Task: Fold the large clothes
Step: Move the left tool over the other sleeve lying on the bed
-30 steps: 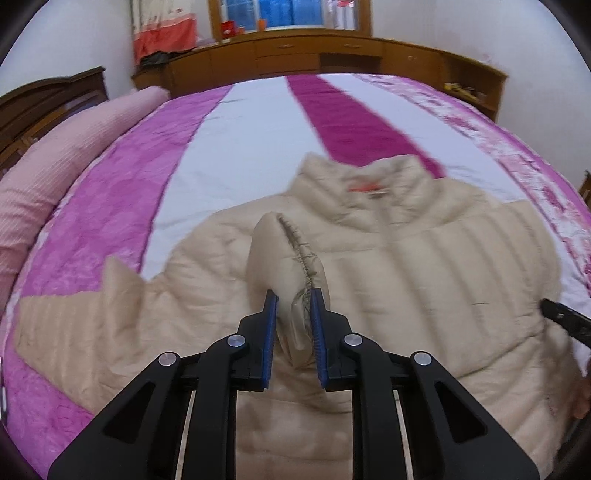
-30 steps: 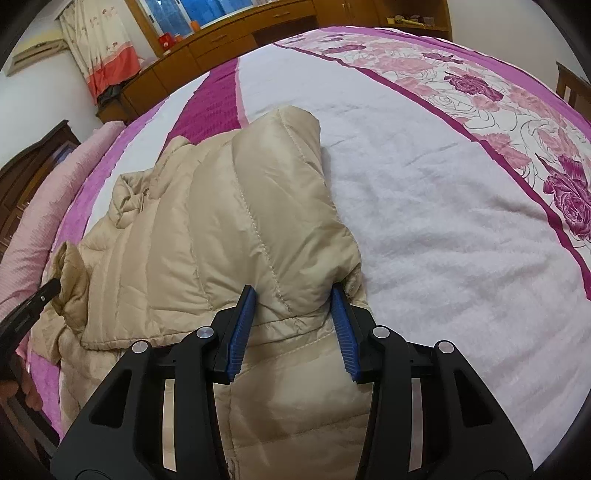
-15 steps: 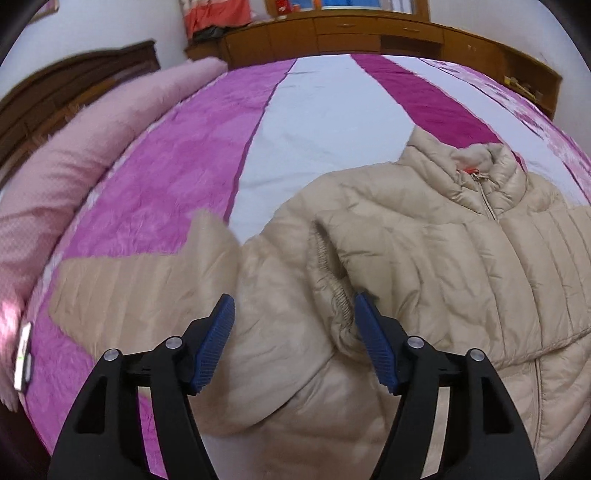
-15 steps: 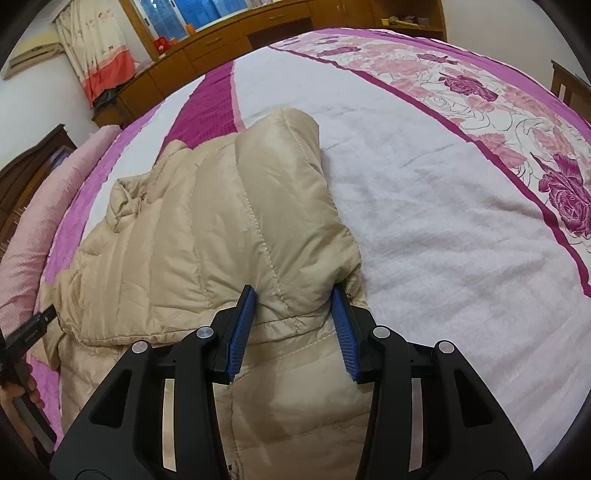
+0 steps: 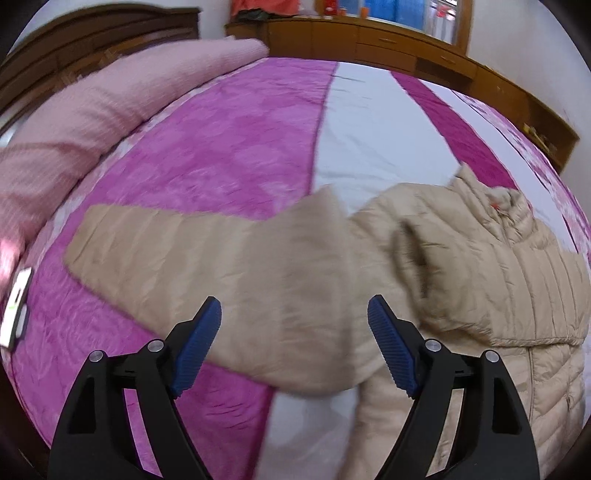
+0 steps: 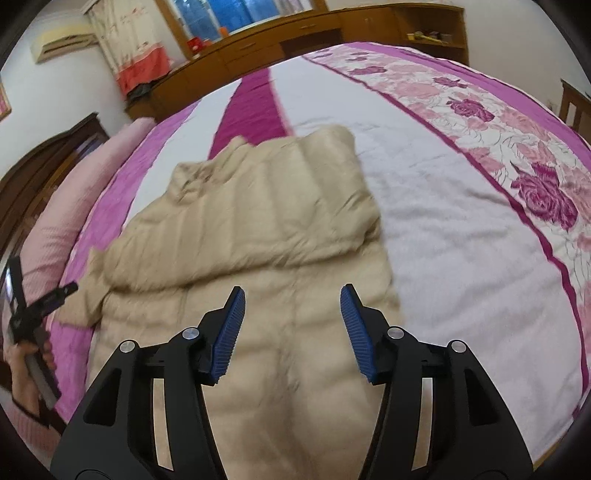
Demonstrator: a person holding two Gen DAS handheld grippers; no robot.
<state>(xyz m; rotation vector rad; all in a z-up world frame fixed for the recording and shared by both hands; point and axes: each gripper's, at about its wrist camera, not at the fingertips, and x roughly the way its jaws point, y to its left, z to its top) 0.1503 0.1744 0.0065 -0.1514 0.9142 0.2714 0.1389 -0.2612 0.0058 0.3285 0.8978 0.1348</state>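
A beige puffer jacket [image 5: 480, 273] lies on the bed. In the left wrist view its left sleeve [image 5: 207, 251] stretches out flat to the left, and a folded cuff rests on the chest. My left gripper [image 5: 294, 343] is open and empty, hovering over that sleeve near the shoulder. In the right wrist view the jacket [image 6: 266, 332] has its right sleeve folded across the chest [image 6: 273, 206]. My right gripper [image 6: 292, 332] is open and empty above the jacket's lower body.
The bed has a pink, white and magenta striped cover [image 5: 236, 140] with a floral band [image 6: 517, 147] on the right. A pink bolster [image 5: 74, 122] lies at the left. A wooden cabinet [image 6: 295, 33] stands behind. The left gripper's body and hand show in the right wrist view [image 6: 33, 332].
My left gripper let go of the cuff, opened and swung left over the outstretched sleeve. My right gripper let go of the folded sleeve, opened and pulled back toward the hem.
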